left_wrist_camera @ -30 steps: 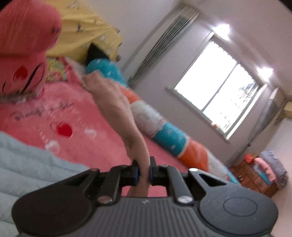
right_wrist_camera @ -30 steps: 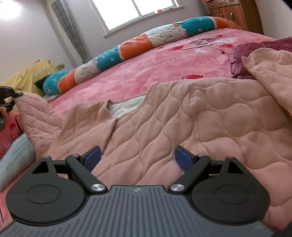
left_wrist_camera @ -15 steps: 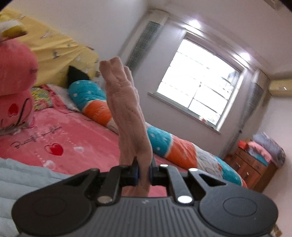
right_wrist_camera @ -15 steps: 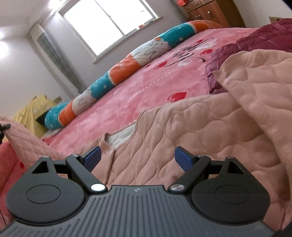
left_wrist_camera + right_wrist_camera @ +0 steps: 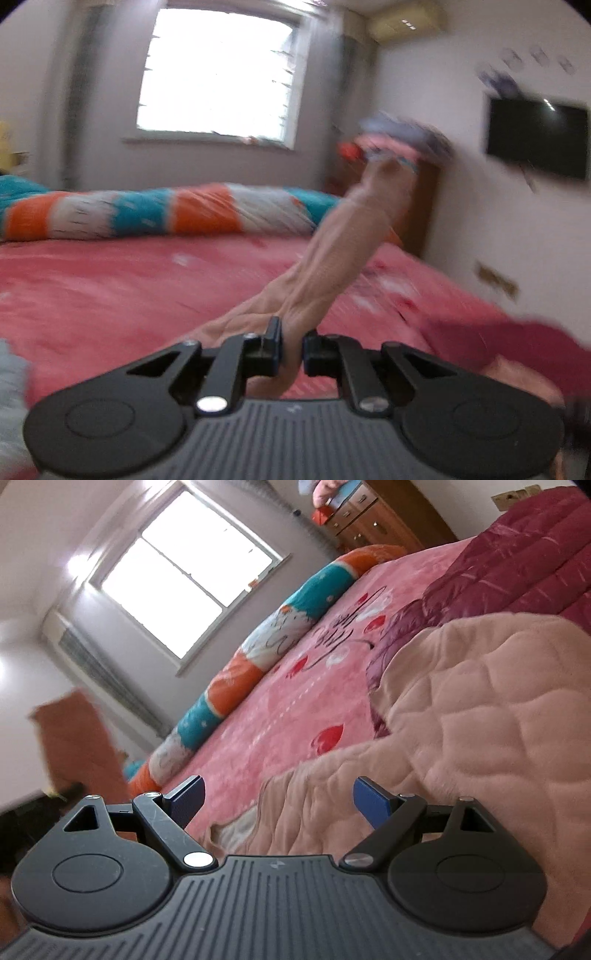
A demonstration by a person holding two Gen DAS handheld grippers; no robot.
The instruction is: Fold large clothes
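Left wrist view: left gripper (image 5: 291, 349) jaws clenched on pink quilted garment (image 5: 332, 254); right gripper (image 5: 276, 799) jaws released above it

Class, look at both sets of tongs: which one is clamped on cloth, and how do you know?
The left tongs: their pads pinch a strip of the peach quilted garment. The right tongs stand wide apart, gripping nothing.

Straight ahead of the tongs, a pink blanket (image 5: 295, 716) with red hearts covers the bed. Beyond it lies a long bolster (image 5: 155, 212), orange, teal and white, under a bright window (image 5: 218, 70). Off to the right, a maroon quilt (image 5: 517, 557), a wooden dresser (image 5: 373, 517), and a dark TV (image 5: 537, 138) on the wall.
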